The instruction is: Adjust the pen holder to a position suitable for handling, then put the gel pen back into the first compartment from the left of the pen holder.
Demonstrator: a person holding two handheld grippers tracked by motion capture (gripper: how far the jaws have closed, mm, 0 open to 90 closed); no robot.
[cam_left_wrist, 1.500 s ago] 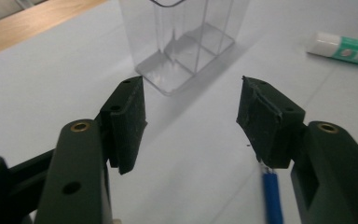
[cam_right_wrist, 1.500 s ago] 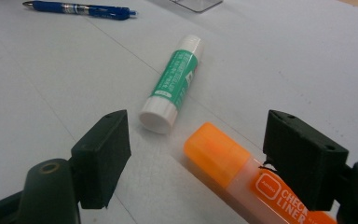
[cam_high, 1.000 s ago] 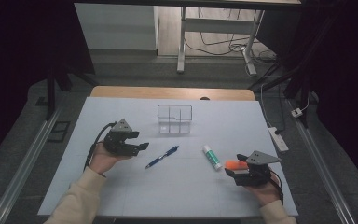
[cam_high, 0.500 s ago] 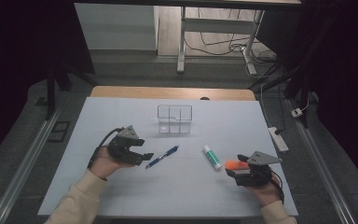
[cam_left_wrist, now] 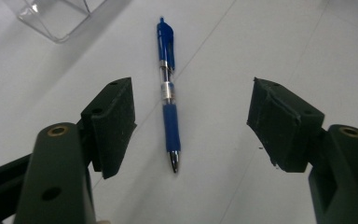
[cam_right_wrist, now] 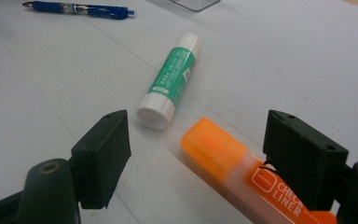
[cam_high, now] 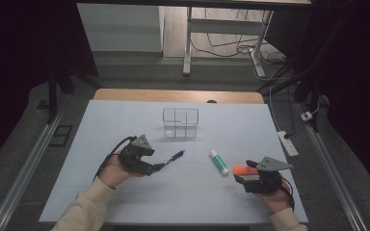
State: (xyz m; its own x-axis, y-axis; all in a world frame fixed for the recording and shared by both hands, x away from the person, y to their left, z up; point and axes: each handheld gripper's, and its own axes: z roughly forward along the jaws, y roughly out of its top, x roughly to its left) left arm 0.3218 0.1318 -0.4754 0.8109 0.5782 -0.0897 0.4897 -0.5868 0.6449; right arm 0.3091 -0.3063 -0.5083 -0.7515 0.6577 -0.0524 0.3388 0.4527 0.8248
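A blue pen (cam_high: 173,157) lies on the white table sheet (cam_high: 125,120). My left gripper (cam_high: 158,166) hovers at the pen's near end; in the left gripper view the pen (cam_left_wrist: 168,93) lies between the open jaws of my left gripper (cam_left_wrist: 191,126), closer to the left one, untouched. An orange highlighter (cam_high: 242,169) lies at my right gripper (cam_high: 244,174). In the right gripper view the highlighter (cam_right_wrist: 223,154) runs beside the right jaw of my open right gripper (cam_right_wrist: 198,149), with a wide gap to the left jaw. A green-and-white glue stick (cam_high: 218,161) (cam_right_wrist: 172,79) lies just beyond.
A clear plastic organiser box (cam_high: 180,122) with compartments stands at the middle back of the sheet; its corner (cam_left_wrist: 56,18) shows ahead of the left gripper. A white power strip (cam_high: 286,143) lies on the floor past the table's right edge.
My left gripper has moved right and a little nearer, lower, up to the pen's end. The right gripper, highlighter and glue stick have stayed put.
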